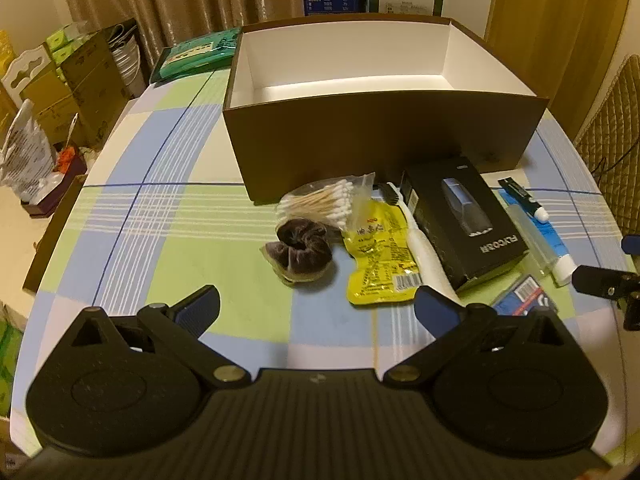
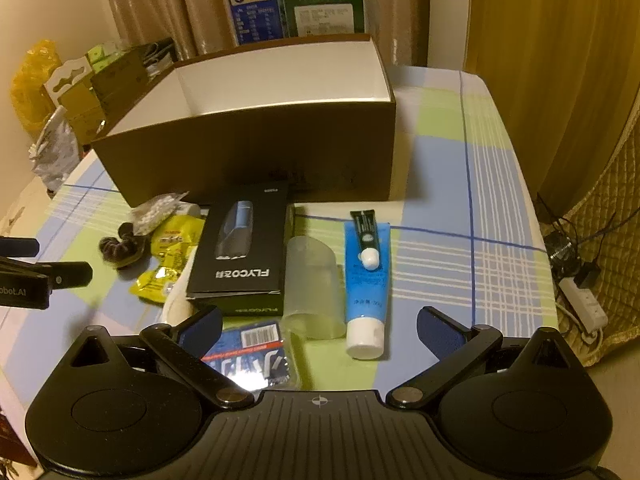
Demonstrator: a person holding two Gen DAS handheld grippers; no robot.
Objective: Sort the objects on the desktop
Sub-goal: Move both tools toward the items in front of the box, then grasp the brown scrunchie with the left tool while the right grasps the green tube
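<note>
**Both jaws wide open, things waiting in front of the big box**

The left gripper (image 1: 316, 304) hangs low over the checked cloth on the surface (image 1: 168, 240). Its jaws are spread wide and hold nothing. Just ahead of the gap lies a dark hair scrunchie (image 1: 302, 246). Ahead of the right finger is a yellow snack packet (image 1: 380, 260), and its near end almost reaches that fingertip. A little past the scrunchie is a clear bag of cotton swabs (image 1: 324, 200). A white toothbrush (image 1: 416, 236) lies between the packet and a black FLYCO shaver box (image 1: 460, 216), which sits out past the right finger.

The right gripper (image 2: 319, 326) also has its jaws wide apart, with nothing between them. Right by its left finger is a blue barcode packet (image 2: 252, 350), partly tucked under that finger. Inside the gap, closest in, stands the white cap of a blue tube (image 2: 366, 284), with the tube running away from the jaws. A small black tube (image 2: 365, 232) lies on top of its far end. Next to the blue tube, on the left, is a cloudy clear plastic case (image 2: 314, 284). The shaver box is ahead of the left finger.

Farthest off, beyond all the small things, stands a big brown cardboard box (image 1: 380, 140). It is open on top, white inside, and looks empty. The shaver box nearly touches its front wall.
</note>
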